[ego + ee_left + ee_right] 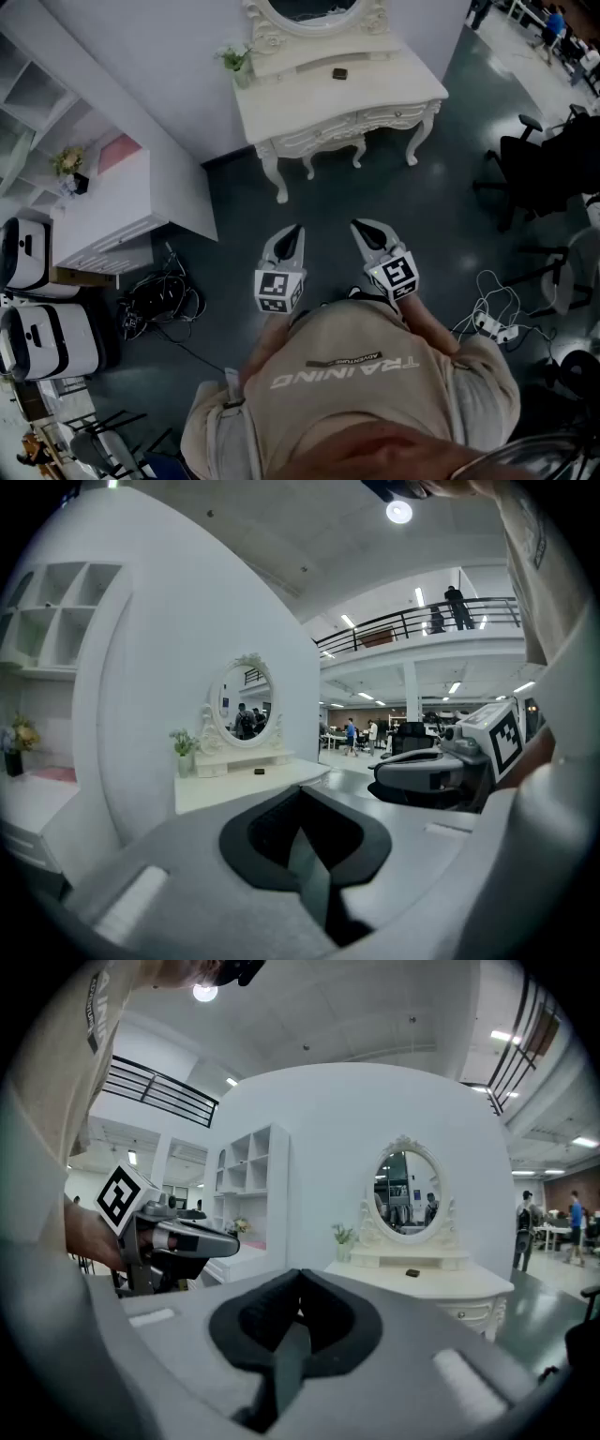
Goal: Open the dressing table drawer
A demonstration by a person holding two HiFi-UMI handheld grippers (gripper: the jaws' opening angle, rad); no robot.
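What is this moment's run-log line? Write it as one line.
phase: pre-contact | left gripper: shut, empty | right gripper: shut, empty | dressing table: ahead, untouched | drawer: closed

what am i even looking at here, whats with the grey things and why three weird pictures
There is no robot here: a person holds a tool in each hand, and each tool ends in tongs. The top-down picture comes from a camera on the person's head. It shows the left tongs and the right tongs held out over the floor, well short of the white dressing table. The two round pictures come from cameras riding on the tools, each looking along its own tongs. Both tongs are shut and hold nothing. On the table top are a small dark object and a small plant, in front of an oval mirror. The drawer in the table's front looks closed.
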